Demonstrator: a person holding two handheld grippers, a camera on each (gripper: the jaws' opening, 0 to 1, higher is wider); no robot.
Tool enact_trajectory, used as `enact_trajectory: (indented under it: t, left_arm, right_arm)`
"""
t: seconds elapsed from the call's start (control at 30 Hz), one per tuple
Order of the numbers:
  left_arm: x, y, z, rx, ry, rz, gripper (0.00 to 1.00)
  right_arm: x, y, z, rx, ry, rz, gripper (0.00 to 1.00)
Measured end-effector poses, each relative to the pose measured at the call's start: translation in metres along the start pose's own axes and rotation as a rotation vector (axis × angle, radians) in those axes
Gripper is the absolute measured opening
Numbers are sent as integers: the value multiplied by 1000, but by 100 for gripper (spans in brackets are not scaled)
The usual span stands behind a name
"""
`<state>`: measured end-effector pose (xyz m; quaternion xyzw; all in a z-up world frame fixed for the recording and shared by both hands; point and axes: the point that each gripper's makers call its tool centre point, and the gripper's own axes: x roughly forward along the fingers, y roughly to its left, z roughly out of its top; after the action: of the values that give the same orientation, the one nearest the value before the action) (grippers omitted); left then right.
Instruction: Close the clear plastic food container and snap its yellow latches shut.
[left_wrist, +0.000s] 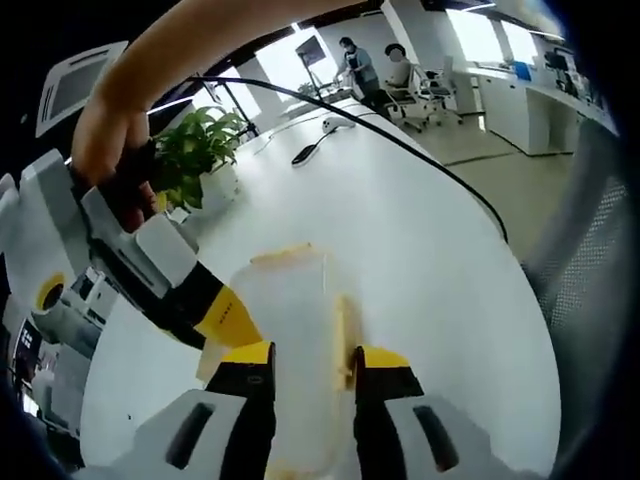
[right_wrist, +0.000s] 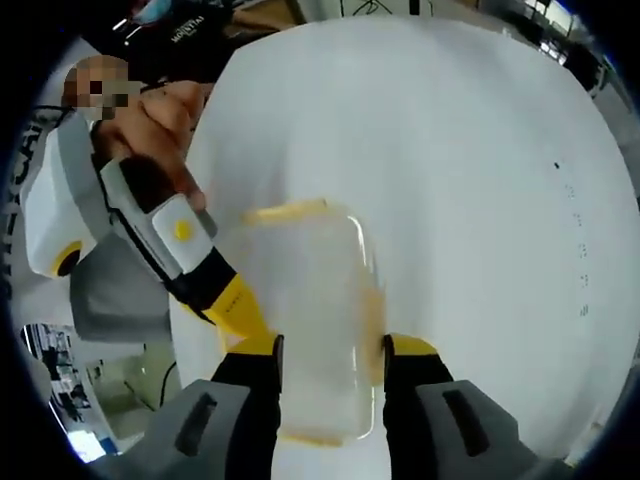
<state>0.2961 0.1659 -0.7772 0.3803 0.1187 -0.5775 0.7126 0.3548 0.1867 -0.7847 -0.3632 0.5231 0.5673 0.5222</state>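
A white table carries the clear container, a potted plant and a black cable.

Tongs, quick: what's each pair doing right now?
Left tongs: open, straddling the clear food container.
Right tongs: open, straddling the same container.

1. Left gripper, left gripper view: two black jaws with yellow tips rise from the bottom edge, parted, one on each side of the clear plastic food container.
2. Right gripper, right gripper view: its black, yellow-tipped jaws stand apart in the same manner, straddling the container's near end.
3. Opposite gripper, in both views: a grey-and-white body with a black, yellow-tipped finger enters obliquely from the left; the tip lies against the container's left edge.
4. Hand, left gripper view: wrapped around the handle of the entering gripper, bare forearm extending up and to the right.
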Motion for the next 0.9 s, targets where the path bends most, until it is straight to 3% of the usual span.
enact_trajectory:
  t: [0.03,0.07,0.13,0.2,0.53,0.63,0.7,0.77,0.83,0.9]
  left_arm:
    - [0,-1,5,-15,-28,-16,19]
    - [-1,0,1,-40,-5,-9,19]
    - [0,-1,2,18,-19,-2,19]
    - [0,-1,1,-7,-26,-4,18]
    - [2,-1,1,25,-33,9,17]
    - [6,-6,-4,47,-13,26,15]
    - [4,-3,-2,15,-32,15,15]
    - [2,-2,-1,56,-31,17,16]
    - [3,-3,-1,27,-25,9,16]
    - [3,-2,1,49,-31,19,16]
  right_arm:
    - [0,0,0,1,-2,1,36]
    - [0,0,0,3,-6,4,36]
    - [1,1,0,5,-13,7,36]
    - [1,2,0,2,-7,5,36]
    - [2,2,-1,-3,57,5,35]
    - [2,2,-2,2,54,9,35]
    - [2,2,-2,-1,55,4,35]
    - [2,2,-2,-2,56,7,35]
    - [5,2,-3,22,51,25,33]
    - [6,-2,-1,1,48,52,33]
